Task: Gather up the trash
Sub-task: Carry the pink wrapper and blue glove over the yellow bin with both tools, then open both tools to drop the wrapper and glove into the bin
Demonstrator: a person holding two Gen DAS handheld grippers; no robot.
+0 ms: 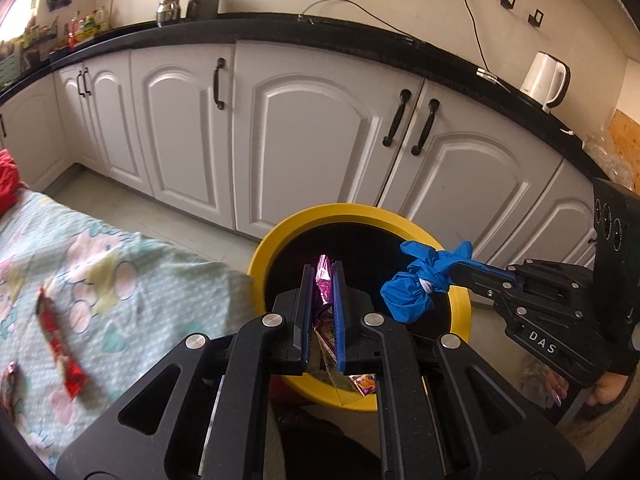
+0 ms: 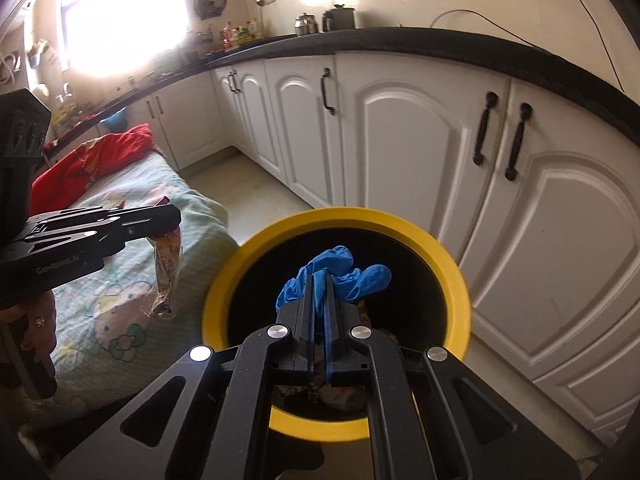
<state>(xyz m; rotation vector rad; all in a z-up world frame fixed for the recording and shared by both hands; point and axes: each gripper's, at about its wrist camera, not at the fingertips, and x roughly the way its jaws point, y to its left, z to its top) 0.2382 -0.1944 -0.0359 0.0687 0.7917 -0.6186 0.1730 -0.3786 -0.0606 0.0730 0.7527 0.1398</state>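
— Left wrist view: what does the left gripper [image 1: 322,280] hold?
— A crinkly pink foil wrapper [image 1: 323,276], pinched tight between closed jaws above the round yellow-rimmed bin [image 1: 460,312].
— And the right gripper [image 2: 319,286]?
— Clamped shut on a bunched blue rubber glove [image 2: 352,276], hanging over the bin's dark mouth. Its side reads "DAS".
— Anything left out?
— A glossy red wrapper [image 1: 58,344] lies on the soft cartoon-print sheet [image 1: 132,280], left of the bin. Far behind stand white panelled cabinets [image 1: 308,128].
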